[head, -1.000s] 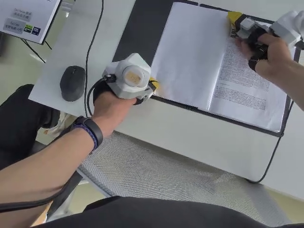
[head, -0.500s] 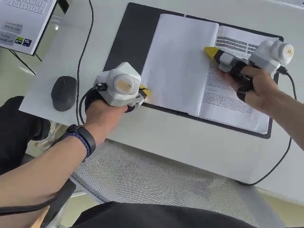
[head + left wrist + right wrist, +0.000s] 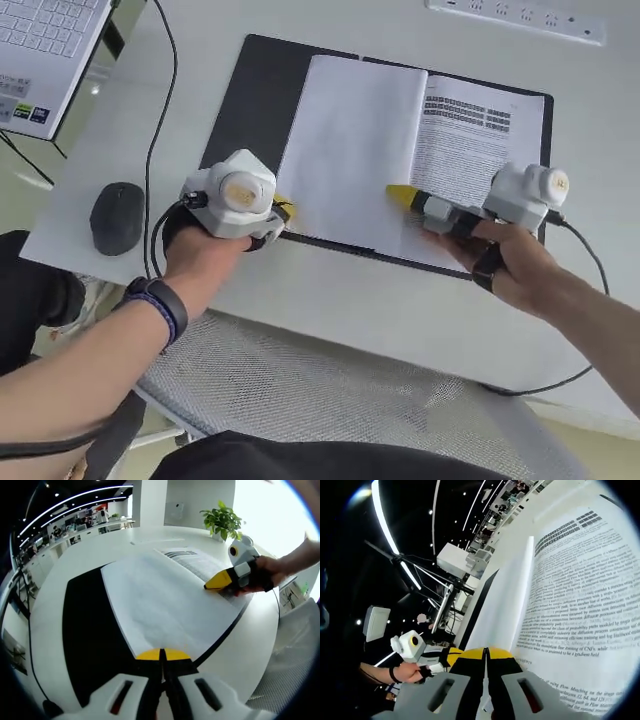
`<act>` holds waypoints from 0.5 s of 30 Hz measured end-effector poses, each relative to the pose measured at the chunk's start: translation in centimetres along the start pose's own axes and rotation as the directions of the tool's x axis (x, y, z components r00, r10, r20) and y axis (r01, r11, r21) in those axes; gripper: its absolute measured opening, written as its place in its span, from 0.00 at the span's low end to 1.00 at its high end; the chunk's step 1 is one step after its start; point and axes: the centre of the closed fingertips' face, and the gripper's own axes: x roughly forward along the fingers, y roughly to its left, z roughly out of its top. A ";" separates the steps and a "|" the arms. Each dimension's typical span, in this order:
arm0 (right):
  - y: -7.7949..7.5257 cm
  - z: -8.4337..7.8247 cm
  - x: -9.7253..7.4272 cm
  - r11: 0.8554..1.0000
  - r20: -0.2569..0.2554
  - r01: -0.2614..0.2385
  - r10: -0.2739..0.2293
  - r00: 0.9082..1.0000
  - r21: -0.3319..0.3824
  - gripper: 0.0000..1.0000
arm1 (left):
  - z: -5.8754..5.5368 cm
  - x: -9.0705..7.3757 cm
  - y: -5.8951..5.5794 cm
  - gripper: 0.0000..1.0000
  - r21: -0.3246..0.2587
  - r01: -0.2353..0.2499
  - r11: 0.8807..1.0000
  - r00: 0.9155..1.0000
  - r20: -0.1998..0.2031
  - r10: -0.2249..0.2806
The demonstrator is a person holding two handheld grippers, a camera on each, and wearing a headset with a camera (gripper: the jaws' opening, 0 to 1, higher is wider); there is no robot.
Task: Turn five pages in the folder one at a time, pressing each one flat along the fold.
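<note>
The right gripper (image 3: pixel 400 197) is finishing a press stroke. 1 sec ago its yellow tips were sitting at the top of the fold (image 3: pixel 414 150), half a sec ago they were partway down, & now they're pushing on the crease near its bottom end, just short of the folder's lower edge. Its jaws are closed tight together w/ nothing btw them, tips lying on the paper.

The open black plastic folder (image 3: pixel 250 100) is lying flat on the white desk (image 3: pixel 350 300) in front of the person, w/ a blank white page (image 3: pixel 345 140) covering most of its left half & a printed text page (image 3: pixel 480 150) on the right. The left gripper (image 3: pixel 283 210) is resting at the blank page's near-left corner, same spot vs the page as before. Its jaws are shut to a thin seam, & I can't tell if any paper's caught in them.

So this page's flattening is prob. almost done: the blank page is lying level, w/ no bulge showing by the fold. Next the right gripper is likely going to need to lift off & go for the printed page's outer edge. How many of the five are done can't be told. Main risk: thin sheets, so it's easy to be lifting two at once.
</note>
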 end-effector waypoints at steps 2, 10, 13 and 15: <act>0.6 -0.7 -0.3 1.000 0.008 0.004 -0.004 1.000 0.015 0.00 | 0.0 0.0 0.0 0.00 0.000 0.000 1.000 1.000 0.000 0.000; 1.9 -3.3 -1.3 0.999 0.001 0.009 -0.009 1.000 0.042 0.00 | -0.1 0.1 0.0 0.00 -0.007 0.002 1.000 1.000 0.006 -0.002; 2.1 -3.9 -1.6 0.999 0.002 0.014 -0.014 1.000 0.053 0.00 | -0.1 0.0 -0.1 0.00 -0.008 0.002 1.000 1.000 0.008 -0.002; 2.2 -4.3 -1.8 0.999 -0.009 0.018 -0.017 1.000 0.045 0.00 | -0.1 0.0 -0.1 0.00 -0.008 0.003 1.000 1.000 0.008 -0.003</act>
